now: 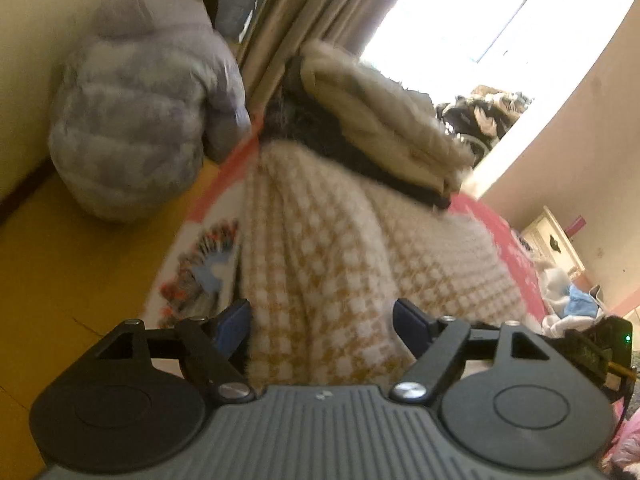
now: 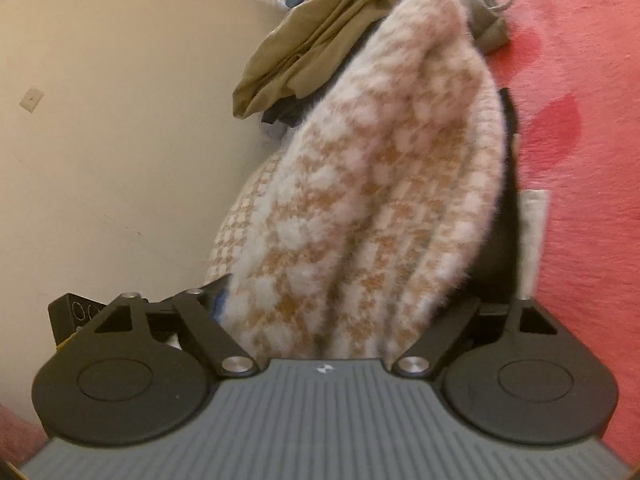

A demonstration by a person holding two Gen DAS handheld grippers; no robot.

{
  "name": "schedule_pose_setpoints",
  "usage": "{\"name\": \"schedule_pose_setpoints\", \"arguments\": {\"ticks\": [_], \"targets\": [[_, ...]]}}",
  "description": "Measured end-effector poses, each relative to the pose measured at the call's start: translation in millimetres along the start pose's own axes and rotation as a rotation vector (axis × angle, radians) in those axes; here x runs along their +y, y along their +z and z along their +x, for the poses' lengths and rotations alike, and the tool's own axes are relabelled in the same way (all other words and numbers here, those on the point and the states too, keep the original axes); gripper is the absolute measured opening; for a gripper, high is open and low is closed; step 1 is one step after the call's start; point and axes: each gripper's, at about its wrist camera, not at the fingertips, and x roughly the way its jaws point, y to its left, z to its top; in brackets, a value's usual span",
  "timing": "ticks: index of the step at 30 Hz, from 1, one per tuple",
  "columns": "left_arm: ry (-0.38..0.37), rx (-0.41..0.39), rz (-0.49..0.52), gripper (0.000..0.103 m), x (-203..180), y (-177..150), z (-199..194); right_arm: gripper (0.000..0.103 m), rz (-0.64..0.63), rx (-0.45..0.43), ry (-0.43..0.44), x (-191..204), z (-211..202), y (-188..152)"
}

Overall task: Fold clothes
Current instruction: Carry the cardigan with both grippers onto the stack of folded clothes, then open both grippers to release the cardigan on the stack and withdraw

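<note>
- The left gripper (image 1: pixel 322 322) has thick checked sweater (image 1: pixel 320 264) bunched between its blue fingers (image 1: pixel 234 320); the fingertips are buried in the knit, so the grip cannot be judged.
- The right gripper (image 2: pixel 340 304) shows no fingers at all: the sweater (image 2: pixel 360 208) covers them.
- The purple puffer jacket (image 1: pixel 140 104) is smeared by motion blur.
- The clothes pile (image 1: pixel 484 114) by the bright window is too small and glare-washed to sort out.
- The khaki garment (image 2: pixel 320 40) is cut off by the top edge.
- A black object (image 2: pixel 74 314) sits partly hidden behind the right gripper's body.
</note>
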Motion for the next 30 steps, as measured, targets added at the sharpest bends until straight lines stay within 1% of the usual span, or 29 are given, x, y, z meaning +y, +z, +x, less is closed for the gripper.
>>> {"name": "schedule_pose_setpoints", "arguments": {"ticks": [4, 5, 6, 7, 8, 9, 11, 12, 14, 15, 16, 17, 18, 19, 20, 21, 22, 23, 24, 25, 27, 28, 29, 30], "targets": [[0.028, -0.104, 0.057, 0.075, -10, 2, -52, 0.091, 0.073, 0.007, -0.056, -3, -46, 8], [0.023, -0.123, 0.105, 0.074, -21, 1, -61, 0.09, 0.058, -0.015, -0.07, 2, -60, 10], [0.016, -0.14, 0.157, 0.073, -31, -2, -70, 0.082, 0.009, -0.062, -0.085, 11, -75, 12], [-0.001, -0.149, 0.218, 0.072, -46, -7, -78, 0.075, -0.057, -0.103, -0.099, 23, -90, 11], [-0.01, -0.151, 0.277, 0.07, -62, -16, -84, 0.065, -0.141, -0.139, -0.114, 37, -104, 7], [-0.012, -0.147, 0.348, 0.068, -79, -25, -86, 0.056, -0.219, -0.166, -0.125, 52, -112, 5], [0.0, -0.128, 0.474, 0.066, -106, -44, -78, 0.047, -0.352, -0.197, -0.131, 78, -104, 8], [0.02, -0.108, 0.512, 0.064, -112, -55, -72, 0.044, -0.414, -0.202, -0.123, 90, -99, 5], [0.063, -0.067, 0.581, 0.062, -123, -76, -59, 0.041, -0.57, -0.194, -0.135, 108, -86, -12], [0.091, -0.073, 0.616, 0.062, -124, -87, -55, 0.039, -0.648, -0.168, -0.15, 113, -76, -22], [0.121, -0.082, 0.651, 0.062, -125, -99, -51, 0.038, -0.717, -0.12, -0.184, 109, -63, -37], [0.13, -0.078, 0.678, 0.061, -125, -106, -50, 0.037, -0.783, -0.072, -0.235, 99, -52, -55], [0.135, -0.07, 0.702, 0.06, -125, -113, -48, 0.038, -0.854, -0.062, -0.269, 93, -46, -70], [0.139, -0.061, 0.727, 0.06, -126, -119, -47, 0.038, -0.932, -0.09, -0.285, 90, -46, -83], [0.148, -0.079, 0.762, 0.06, -129, -126, -46, 0.038, -0.978, -0.101, -0.295, 90, -48, -90], [0.157, -0.092, 0.788, 0.061, -131, -129, -45, 0.037, -0.971, -0.086, -0.296, 94, -53, -86], [0.158, -0.101, 0.79, 0.061, -131, -130, -44, 0.036, -0.94, -0.07, -0.281, 99, -55, -73], [0.149, -0.103, 0.767, 0.061, -129, -128, -45, 0.034, -0.915, -0.079, -0.252, 105, -56, -63], [0.138, -0.1, 0.745, 0.061, -126, -124, -42, 0.034, -0.908, -0.11, -0.235, 112, -59, -56], [0.129, -0.097, 0.73, 0.061, -125, -122, -42, 0.034, -0.91, -0.146, -0.243, 116, -61, -48], [0.131, -0.097, 0.733, 0.061, -125, -126, -45, 0.035, -0.886, -0.191, -0.291, 115, -52, -25], [0.136, -0.096, 0.739, 0.061, -127, -128, -46, 0.035, -0.865, -0.181, -0.348, 108, -40, -13], [0.139, -0.096, 0.743, 0.061, -128, -128, -45, 0.034, -0.826, -0.13, -0.412, 96, -23, -1], [0.143, -0.092, 0.739, 0.061, -130, -127, -45, 0.034, -0.77, -0.066, -0.441, 82, -11, 8]]}}
